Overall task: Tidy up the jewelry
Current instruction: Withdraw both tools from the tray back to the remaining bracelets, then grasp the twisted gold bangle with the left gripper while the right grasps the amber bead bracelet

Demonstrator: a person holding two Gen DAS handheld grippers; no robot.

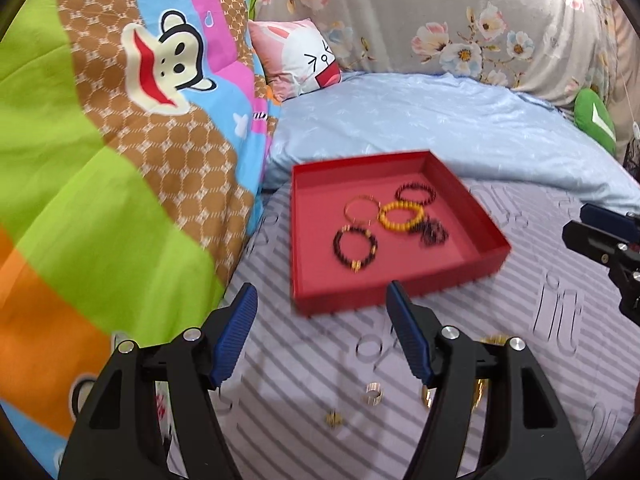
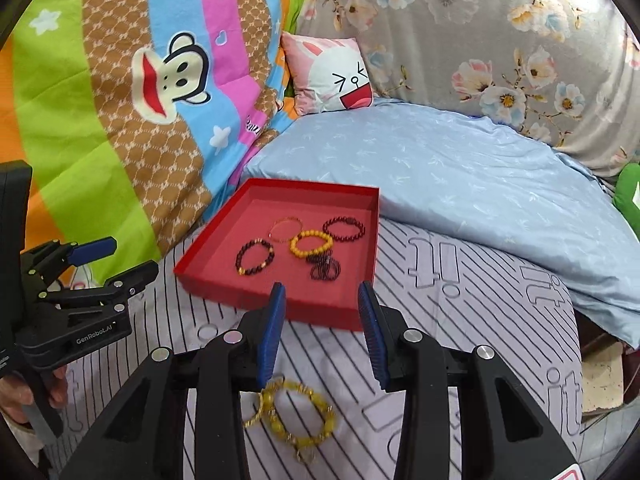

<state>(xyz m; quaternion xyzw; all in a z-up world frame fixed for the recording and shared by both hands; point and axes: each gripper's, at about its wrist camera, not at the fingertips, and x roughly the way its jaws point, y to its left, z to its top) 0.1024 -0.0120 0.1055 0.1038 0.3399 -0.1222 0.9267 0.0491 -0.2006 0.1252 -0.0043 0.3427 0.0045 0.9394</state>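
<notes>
A red tray (image 1: 476,216) (image 2: 280,308) lies on the striped bed sheet and holds several bracelets: a yellow bead one (image 1: 401,217) (image 2: 311,243), dark bead ones (image 1: 355,248) (image 2: 255,257), a thin gold bangle (image 1: 362,208) (image 2: 285,230). My left gripper (image 1: 320,312) is open and empty just before the tray's near edge. Small gold rings (image 1: 372,393) lie on the sheet between its fingers. My right gripper (image 2: 322,304) is open and empty; yellow bead and gold bracelets (image 2: 298,416) lie on the sheet under it.
A colourful cartoon quilt (image 1: 100,160) rises on the left. A light blue duvet (image 2: 460,184) lies behind the tray, with a pink cushion (image 2: 332,74) and floral cover beyond. The other gripper shows at the right edge (image 1: 608,248) and left edge (image 2: 80,280).
</notes>
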